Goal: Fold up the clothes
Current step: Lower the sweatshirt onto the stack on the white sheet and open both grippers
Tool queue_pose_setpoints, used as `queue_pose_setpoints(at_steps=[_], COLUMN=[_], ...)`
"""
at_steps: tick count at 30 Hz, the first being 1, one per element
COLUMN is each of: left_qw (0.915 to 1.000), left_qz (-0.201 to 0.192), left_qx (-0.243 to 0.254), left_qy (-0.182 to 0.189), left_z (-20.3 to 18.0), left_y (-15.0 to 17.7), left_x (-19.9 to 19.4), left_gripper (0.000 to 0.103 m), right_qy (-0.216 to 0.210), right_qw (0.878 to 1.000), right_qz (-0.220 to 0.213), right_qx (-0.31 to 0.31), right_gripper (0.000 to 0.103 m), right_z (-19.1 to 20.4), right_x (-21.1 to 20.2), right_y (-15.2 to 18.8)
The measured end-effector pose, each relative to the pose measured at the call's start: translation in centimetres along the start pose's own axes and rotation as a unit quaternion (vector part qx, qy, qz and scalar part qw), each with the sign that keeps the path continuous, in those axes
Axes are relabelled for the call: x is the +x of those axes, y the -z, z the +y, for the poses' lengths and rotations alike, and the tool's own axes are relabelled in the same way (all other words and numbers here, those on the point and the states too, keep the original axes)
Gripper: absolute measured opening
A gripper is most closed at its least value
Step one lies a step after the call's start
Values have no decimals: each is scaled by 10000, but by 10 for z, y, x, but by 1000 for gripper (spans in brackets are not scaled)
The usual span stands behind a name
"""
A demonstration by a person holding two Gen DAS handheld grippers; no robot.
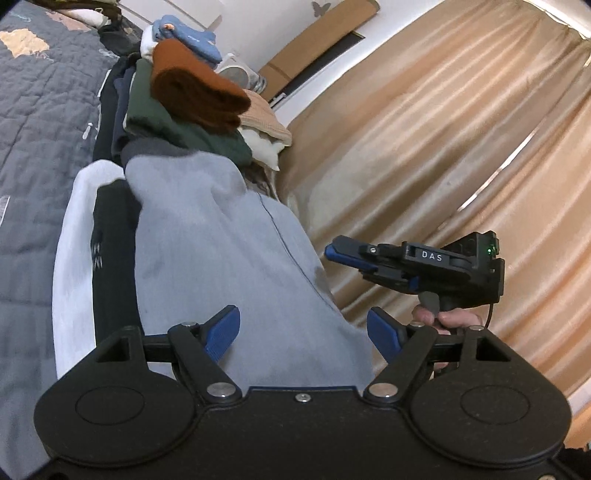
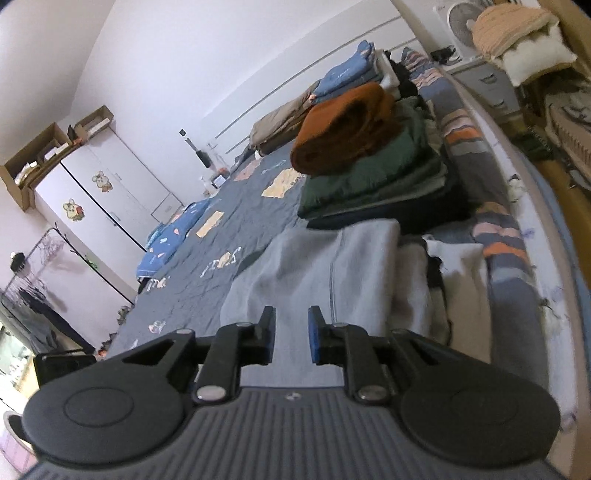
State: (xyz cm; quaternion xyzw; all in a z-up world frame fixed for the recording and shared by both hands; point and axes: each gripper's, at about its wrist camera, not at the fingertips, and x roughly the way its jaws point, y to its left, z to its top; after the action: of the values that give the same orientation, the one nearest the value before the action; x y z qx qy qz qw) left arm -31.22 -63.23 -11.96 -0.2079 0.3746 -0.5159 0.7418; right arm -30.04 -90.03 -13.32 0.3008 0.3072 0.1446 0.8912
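Note:
A light grey garment (image 1: 221, 236) lies on the bed, partly over a white and black one (image 1: 96, 229). My left gripper (image 1: 303, 332) is open wide just above its near end, and nothing is between the blue pads (image 1: 221, 332). To its right, a hand (image 1: 443, 317) holds my right gripper (image 1: 334, 253) beside the grey cloth's edge. In the right wrist view the right gripper (image 2: 291, 332) hovers over the grey garment (image 2: 314, 269), narrowly open and holding nothing. Beyond stands a folded stack with a brown piece (image 2: 343, 125) on green (image 2: 369, 173).
The grey patchwork quilt (image 1: 37, 110) covers the bed to the left. Peach curtains (image 1: 461, 129) hang along the right side. Blue folded clothes (image 2: 347, 74) lie past the stack, with a fan (image 2: 461, 22) and pillows (image 2: 524, 40) behind. A white wardrobe (image 2: 103, 195) stands across the room.

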Motion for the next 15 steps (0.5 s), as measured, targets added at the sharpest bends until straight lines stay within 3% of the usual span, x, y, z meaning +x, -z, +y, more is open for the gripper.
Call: queue_pose_setpoints(at_steps=[7, 15], left_qw=[9997, 9983], left_qz=[56, 30], left_qx=[-173, -529], left_qy=[-185, -240], left_z=[29, 69], left_y=[-30, -58], left_x=[27, 58], left_gripper=[75, 75], right_qy=[80, -185], right_qw=[9990, 9973], right_qz=[363, 181], right_qx=[229, 690], right_gripper=[17, 17], right_z=[-36, -82], right_x=[40, 42], right_y=[-17, -19])
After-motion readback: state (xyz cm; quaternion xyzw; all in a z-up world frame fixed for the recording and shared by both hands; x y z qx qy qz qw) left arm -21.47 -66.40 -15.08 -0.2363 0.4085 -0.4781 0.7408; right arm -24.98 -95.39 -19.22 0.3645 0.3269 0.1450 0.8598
